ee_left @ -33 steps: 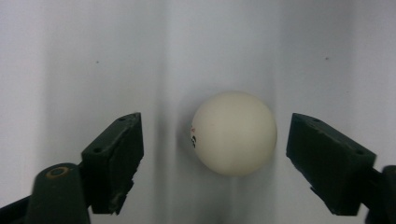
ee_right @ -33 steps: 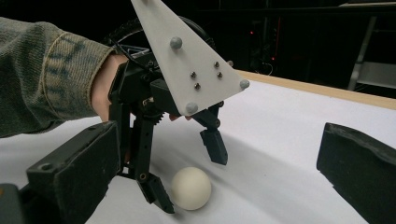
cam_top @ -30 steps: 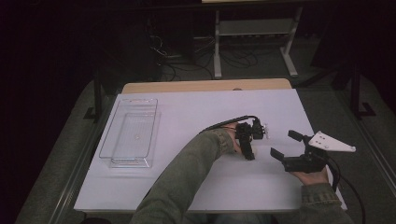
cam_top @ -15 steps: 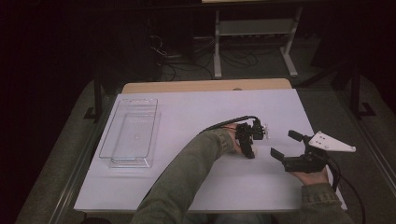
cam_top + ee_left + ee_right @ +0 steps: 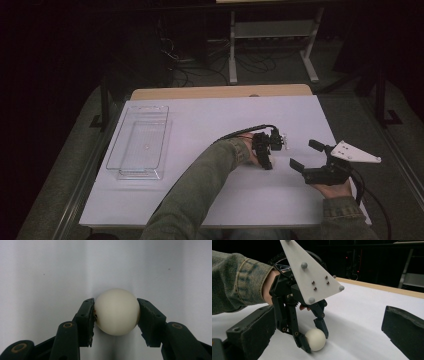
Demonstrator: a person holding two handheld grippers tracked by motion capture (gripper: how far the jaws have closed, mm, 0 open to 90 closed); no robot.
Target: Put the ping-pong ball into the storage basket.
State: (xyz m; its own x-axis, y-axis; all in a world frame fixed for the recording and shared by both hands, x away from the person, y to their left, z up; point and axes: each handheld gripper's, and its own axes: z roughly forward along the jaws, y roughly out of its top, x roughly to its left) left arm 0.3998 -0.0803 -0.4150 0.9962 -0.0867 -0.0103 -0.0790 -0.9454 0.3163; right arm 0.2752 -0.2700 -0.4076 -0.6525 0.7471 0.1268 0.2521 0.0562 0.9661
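Pinching a small cream ball (image 5: 117,311) across its widest part, the left tool (image 5: 116,315) has one jaw on each side of it, with the ball resting on the white counter (image 5: 210,125). From its plain matt shell and small size, I judge it light, hollow and stiff, something like a table-tennis ball. It should bear a gentle squeeze but could dent under a hard one. Being round and smooth, it is likely to squirt out if the jaws close above or below the middle, so the present hold on the equator looks like the right place.

Just beside it, toward the person's right, the right tool (image 5: 305,155) is held with its jaws spread wide and nothing between them.

That counter is flat, bare and smooth, so a freed ball would probably roll. Farther off, near the left edge, lies a clear plastic tray (image 5: 140,142), apparently empty. Beyond the counter's wooden far edge the room is dark, with a metal stand (image 5: 270,45) and loose cables (image 5: 200,65) on the floor.
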